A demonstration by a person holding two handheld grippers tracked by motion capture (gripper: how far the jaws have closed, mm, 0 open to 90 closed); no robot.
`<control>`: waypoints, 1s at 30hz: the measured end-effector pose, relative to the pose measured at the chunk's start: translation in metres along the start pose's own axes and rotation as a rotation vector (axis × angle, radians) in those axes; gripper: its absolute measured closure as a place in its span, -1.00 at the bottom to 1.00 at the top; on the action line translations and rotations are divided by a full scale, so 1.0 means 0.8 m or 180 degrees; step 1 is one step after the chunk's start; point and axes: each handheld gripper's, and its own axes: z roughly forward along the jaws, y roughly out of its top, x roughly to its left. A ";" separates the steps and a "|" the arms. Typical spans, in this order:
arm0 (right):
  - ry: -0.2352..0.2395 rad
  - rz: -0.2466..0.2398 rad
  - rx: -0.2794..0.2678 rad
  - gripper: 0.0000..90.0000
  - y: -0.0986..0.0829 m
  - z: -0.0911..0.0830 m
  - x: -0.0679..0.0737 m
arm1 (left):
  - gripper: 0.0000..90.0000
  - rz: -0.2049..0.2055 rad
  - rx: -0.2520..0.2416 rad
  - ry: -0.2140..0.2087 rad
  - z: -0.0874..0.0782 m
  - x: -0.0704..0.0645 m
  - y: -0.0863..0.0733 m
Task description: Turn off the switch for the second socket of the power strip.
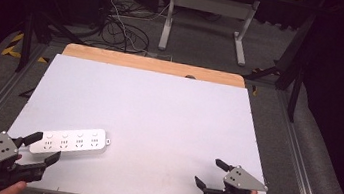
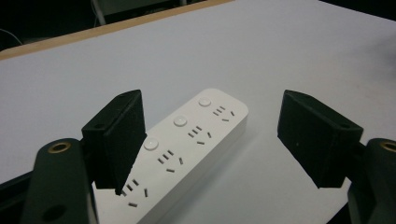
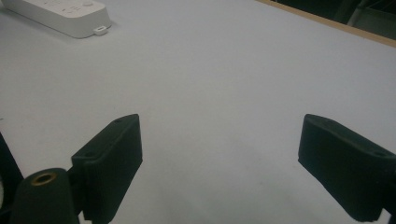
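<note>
At about 7 o'clock on the table [image 1: 159,100], the left gripper [image 1: 42,148] is held with jaws spread wide astride the near end of the white power strip [image 1: 71,141], not yet touching it. For a firm hold, the strip's long sides should be centred between the jaws before closing. At 5 o'clock, the right gripper [image 1: 210,172] is held spread and empty.

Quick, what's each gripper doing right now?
Left gripper: open, jaws astride the power strip, not gripping.
Right gripper: open, holding nothing.
</note>
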 end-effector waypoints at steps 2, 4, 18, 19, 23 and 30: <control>0.0015 0.0003 0.0006 -0.68 0.000 0.000 0.000 | -0.45 0.0001 -0.0009 0.0011 0.002 0.002 0.004; 0.0018 0.0005 0.0006 -0.68 0.000 0.000 0.000 | -0.45 -0.0003 -0.0005 0.0008 0.004 0.003 0.009; 0.0034 0.0001 0.0003 -0.68 -0.001 0.001 0.001 | -0.45 -0.0027 0.0067 -0.0011 0.018 0.013 0.026; 0.0033 0.0000 0.0003 -0.68 -0.001 0.001 0.001 | -0.45 -0.0036 0.0067 -0.0015 0.020 0.014 0.027; 0.0032 -0.0003 0.0007 -0.68 -0.001 0.000 0.001 | -0.45 -0.0066 0.0071 -0.0032 0.025 0.017 0.030; 0.0037 -0.0011 0.0006 -0.68 -0.001 0.000 0.001 | -0.44 -0.0059 0.0103 -0.0032 0.037 0.023 0.035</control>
